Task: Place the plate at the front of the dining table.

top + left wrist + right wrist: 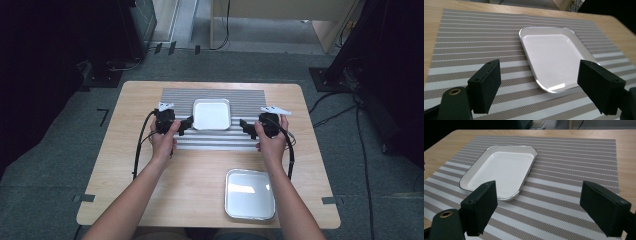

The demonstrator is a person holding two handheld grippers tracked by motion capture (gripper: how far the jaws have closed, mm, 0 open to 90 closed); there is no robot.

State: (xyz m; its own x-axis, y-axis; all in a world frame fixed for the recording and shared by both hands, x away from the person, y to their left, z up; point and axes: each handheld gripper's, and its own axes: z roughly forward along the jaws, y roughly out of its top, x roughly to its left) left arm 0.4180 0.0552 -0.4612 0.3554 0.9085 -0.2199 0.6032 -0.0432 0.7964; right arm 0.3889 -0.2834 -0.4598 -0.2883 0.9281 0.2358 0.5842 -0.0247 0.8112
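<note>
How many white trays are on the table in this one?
2. One white tray lies on the striped mat, between the two claws. The other tray sits on bare wood near the table's front edge, right of centre.

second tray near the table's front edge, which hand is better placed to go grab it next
Right, probably. The second tray lies just beside the right forearm, below the right gripper. The left gripper is across the table by the tray on the placemat. Both grippers are open and hold nothing.

The left hand (164,141) covers part of the striped mat (250,97); both forearms run off the bottom edge.
</note>
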